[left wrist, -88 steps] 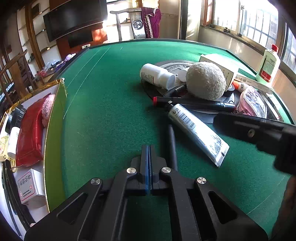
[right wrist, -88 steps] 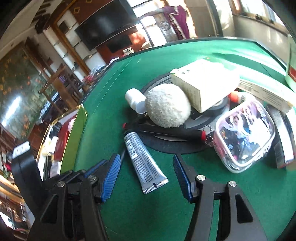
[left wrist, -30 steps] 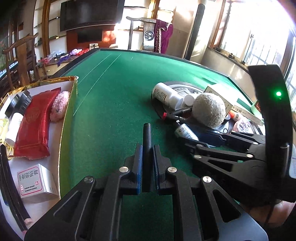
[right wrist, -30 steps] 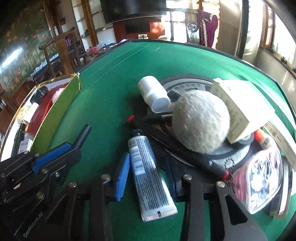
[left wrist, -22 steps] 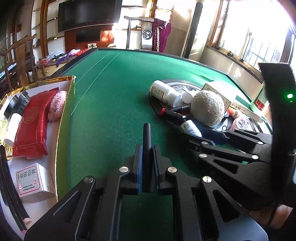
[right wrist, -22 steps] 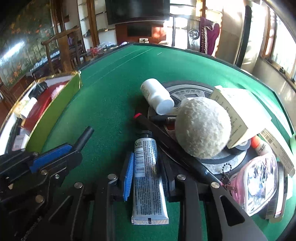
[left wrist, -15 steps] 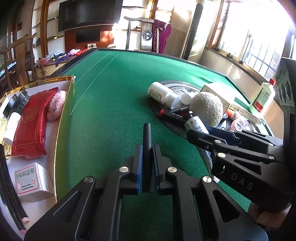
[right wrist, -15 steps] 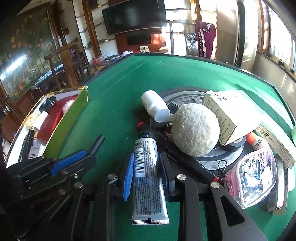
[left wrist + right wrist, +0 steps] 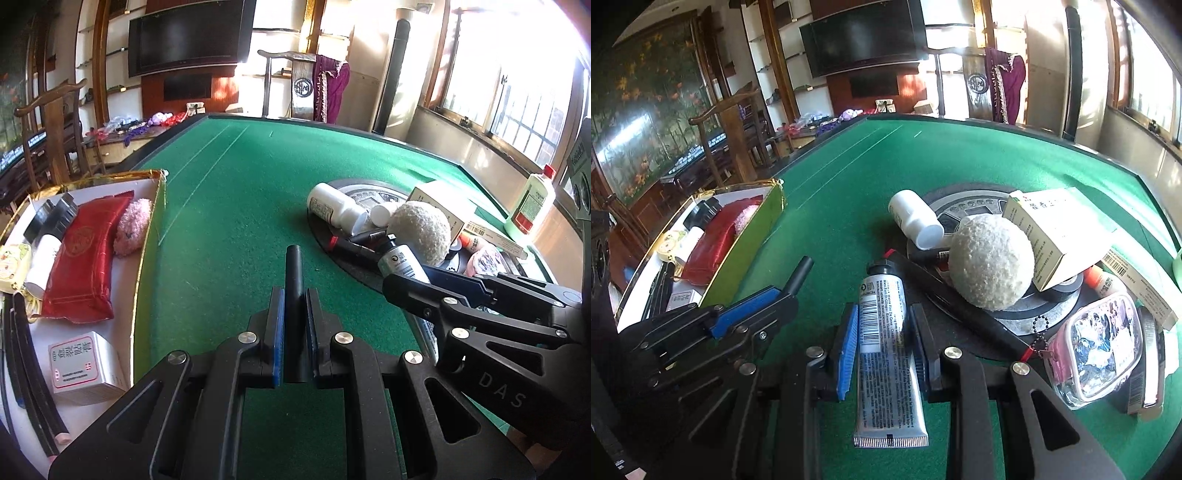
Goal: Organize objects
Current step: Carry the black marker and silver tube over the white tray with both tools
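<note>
Two claws each hold something. Low in the middle, the right claw (image 9: 882, 345) squeezes a silver tube (image 9: 888, 354); the left claw (image 9: 294, 326) pinches a black stick (image 9: 294, 295). That tube is soft and smooth, so it might slip out before reaching the box (image 9: 746, 236) at upper left.

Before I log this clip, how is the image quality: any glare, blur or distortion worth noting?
Left wrist view: the windows at upper right are blown out white, and fisheye bending curves the green felt table edge. Right wrist view: sharp, the barcode on the silver squeeze tube is crisp, corners vignette black, sunlight whitens the doorway behind.
</note>
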{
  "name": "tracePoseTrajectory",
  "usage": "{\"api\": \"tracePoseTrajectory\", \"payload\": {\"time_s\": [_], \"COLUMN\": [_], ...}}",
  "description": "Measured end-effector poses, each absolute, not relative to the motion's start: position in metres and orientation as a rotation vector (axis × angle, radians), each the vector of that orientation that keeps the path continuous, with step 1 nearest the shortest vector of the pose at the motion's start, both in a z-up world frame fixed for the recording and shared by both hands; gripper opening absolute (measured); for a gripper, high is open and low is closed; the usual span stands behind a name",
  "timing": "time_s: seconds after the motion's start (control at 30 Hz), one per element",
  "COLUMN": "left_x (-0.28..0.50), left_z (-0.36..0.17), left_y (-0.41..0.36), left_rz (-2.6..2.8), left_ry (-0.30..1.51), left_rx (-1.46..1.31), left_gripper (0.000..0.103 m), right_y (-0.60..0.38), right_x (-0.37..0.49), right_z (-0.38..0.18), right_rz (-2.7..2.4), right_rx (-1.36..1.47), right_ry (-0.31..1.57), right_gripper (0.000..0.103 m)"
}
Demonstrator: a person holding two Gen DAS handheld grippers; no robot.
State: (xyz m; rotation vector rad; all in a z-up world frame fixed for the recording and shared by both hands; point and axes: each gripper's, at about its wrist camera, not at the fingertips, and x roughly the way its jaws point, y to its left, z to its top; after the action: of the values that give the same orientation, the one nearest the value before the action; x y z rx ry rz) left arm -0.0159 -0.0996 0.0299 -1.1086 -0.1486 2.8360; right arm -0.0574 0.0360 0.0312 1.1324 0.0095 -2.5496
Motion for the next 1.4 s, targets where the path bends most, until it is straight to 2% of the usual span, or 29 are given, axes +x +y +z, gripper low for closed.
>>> {"api": "tracePoseTrajectory", "payload": {"time_s": [0.3,0.9,1.4], "left_x": [-0.003,0.025,0.049], "left_z": [0.042,0.061,0.062], "left_y": [-0.102,-0.145,-0.197], "left_rz": [2.878,2.943,3.047], "left_ry": [-0.128,-0.244,-0.313], "left_rx": [-1.061,-0.970,-0.942], "left_gripper": [0.010,0.010,0.010], "right_y": [0.033,-0.005,-0.053], "right_x": [-0.048,-0.027,-0.017], "right_z": [0.043,0.053,0.055], "right_rz": [-2.551,-2.516,-2.468], "right_rx": [1.092,1.038,1.007], "right_ry": [-0.029,-0.072,-0.033], "right_gripper": [0.027,0.027,0.027]}}
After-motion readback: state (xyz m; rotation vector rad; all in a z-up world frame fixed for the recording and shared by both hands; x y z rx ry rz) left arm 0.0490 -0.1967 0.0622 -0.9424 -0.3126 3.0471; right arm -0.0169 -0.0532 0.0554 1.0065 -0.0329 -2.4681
